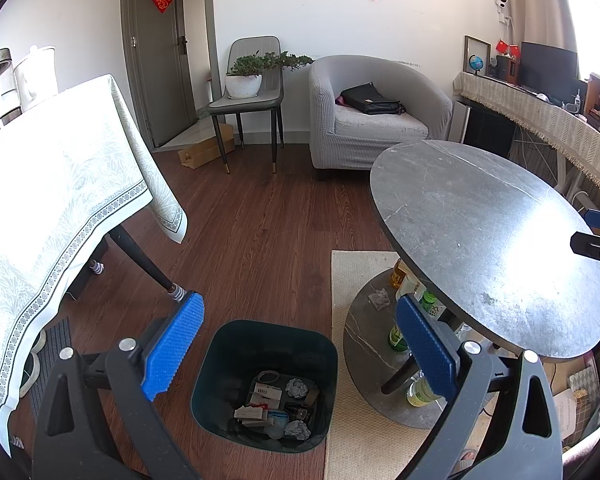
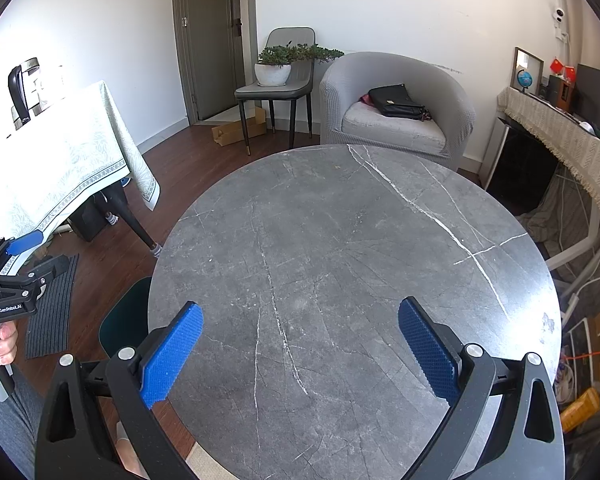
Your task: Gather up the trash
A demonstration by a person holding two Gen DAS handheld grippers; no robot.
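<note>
The left gripper (image 1: 300, 344) hangs with its blue pads spread wide and empty, directly above a dark green trash bin (image 1: 220, 360) on the wood floor; crumpled paper balls (image 1: 297, 388), cartons and wrappers lie at the bin's bottom. The right gripper (image 2: 300, 350) is likewise wide open with nothing between its fingers, held over the bare round grey marble table (image 2: 340, 240), the bin's rim just left of it.

We log a dark green bin (image 1: 264, 384) upright on the wood floor, near left of the round table (image 1: 488, 240), its right edge by the rug. Trash (image 1: 278, 404) lies at the bottom: two crumpled grey paper balls, small cartons, wrappers. Bin roughly a quarter full.
</note>
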